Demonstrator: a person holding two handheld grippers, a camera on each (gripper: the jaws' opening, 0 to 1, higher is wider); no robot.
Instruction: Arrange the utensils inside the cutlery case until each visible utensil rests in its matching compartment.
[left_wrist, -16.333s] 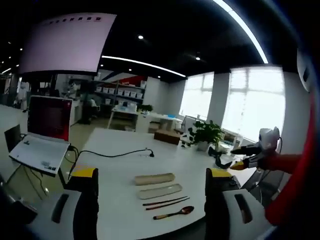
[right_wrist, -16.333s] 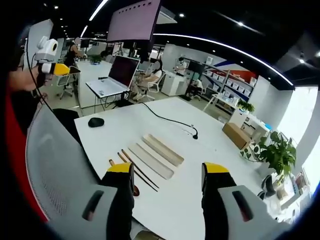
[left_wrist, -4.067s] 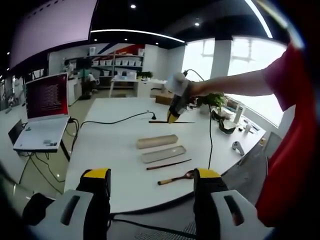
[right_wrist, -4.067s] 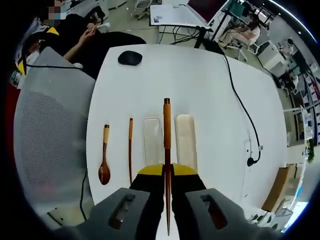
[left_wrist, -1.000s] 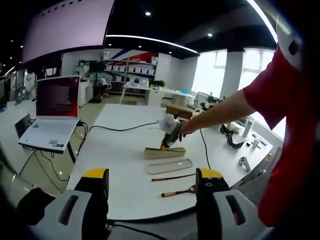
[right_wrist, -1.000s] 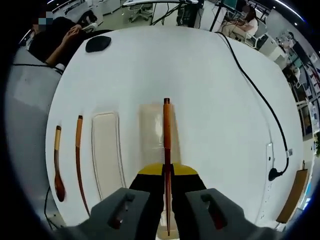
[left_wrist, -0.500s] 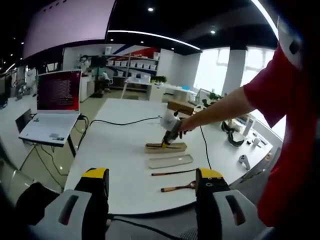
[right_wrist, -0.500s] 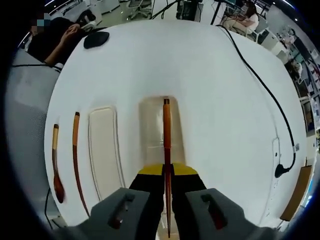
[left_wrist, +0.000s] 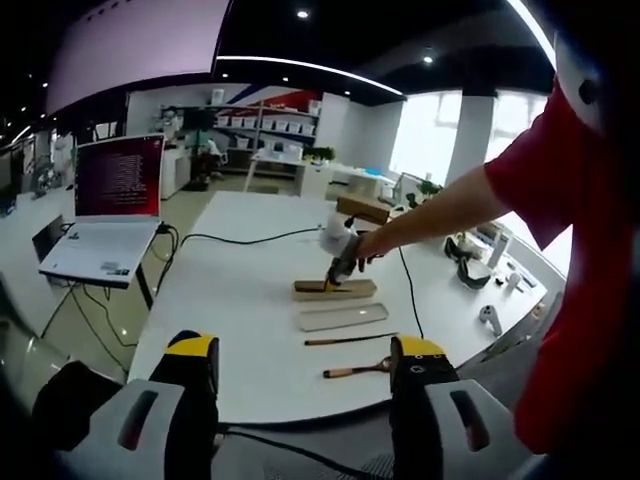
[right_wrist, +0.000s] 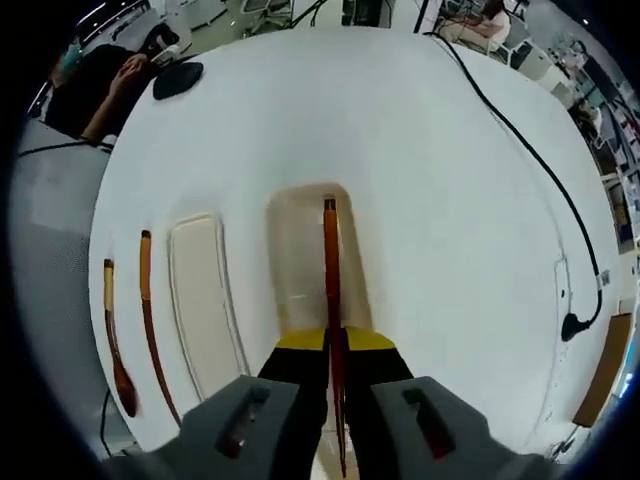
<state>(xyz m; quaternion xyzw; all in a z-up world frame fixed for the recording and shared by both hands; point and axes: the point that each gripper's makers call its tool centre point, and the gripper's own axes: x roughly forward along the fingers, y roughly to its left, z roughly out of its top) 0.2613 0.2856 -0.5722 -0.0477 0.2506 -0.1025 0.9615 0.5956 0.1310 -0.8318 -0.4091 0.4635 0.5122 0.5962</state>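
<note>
While the right gripper (right_wrist: 333, 345) stays clamped on one chopstick (right_wrist: 330, 290), we see that stick run straight up the middle of the right gripper view, its long axis in line with the open case tray (right_wrist: 310, 250) directly beneath it, its far tip near the tray's upper end. In our judgement the coming move turns on that alignment: the stick only needs lowering into the tray. The lid (right_wrist: 203, 300) lies just left of the tray, then the second chopstick (right_wrist: 152, 320) and the spoon (right_wrist: 113, 340) at the lower left, all parallel. In the left gripper view, the left gripper (left_wrist: 305, 355) hangs open and empty at the bottom centre, well apart from the utensils; the right gripper is the nearer one. Compared with a second ago, the tray now looms larger under the stick, so the right gripper has come down
</note>
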